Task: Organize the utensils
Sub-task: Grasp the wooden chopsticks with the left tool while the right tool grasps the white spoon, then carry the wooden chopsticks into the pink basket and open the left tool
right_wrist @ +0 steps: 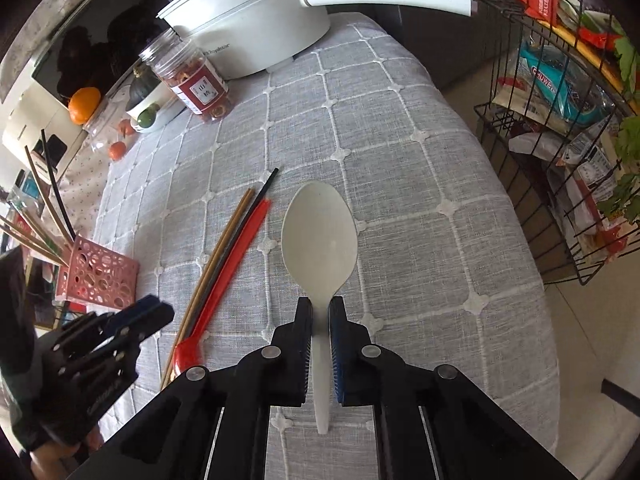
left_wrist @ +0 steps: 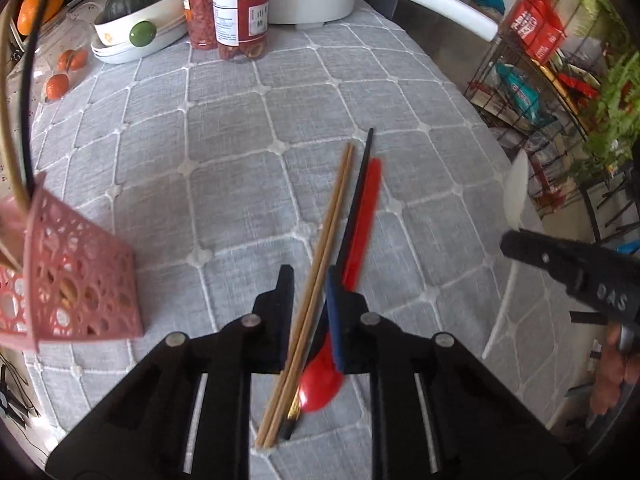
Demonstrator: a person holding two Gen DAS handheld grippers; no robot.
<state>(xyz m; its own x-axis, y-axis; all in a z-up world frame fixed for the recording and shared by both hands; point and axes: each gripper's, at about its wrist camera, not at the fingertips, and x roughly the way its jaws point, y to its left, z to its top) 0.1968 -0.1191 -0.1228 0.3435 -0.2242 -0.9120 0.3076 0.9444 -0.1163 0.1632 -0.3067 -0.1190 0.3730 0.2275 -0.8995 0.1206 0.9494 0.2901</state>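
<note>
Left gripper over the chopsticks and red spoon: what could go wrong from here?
1. The left gripper stands open around the pair of wooden chopsticks, with the black chopstick and red plastic spoon close beside; closing may catch an uneven bundle that twists or slips.
2. The right gripper pinches the white plastic spoon low on its thin handle; the big bowl could pivot.
3. The pink perforated holder already holds sticks; insertion may jam.

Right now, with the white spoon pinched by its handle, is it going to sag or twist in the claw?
The white spoon looks like thin plastic, so probably light and unlikely to sag. The right claw grips only its narrow handle, with the broad bowl sticking out ahead, so it might pivot if bumped. Its smooth surface could slip, though the ridged pads should help.
</note>
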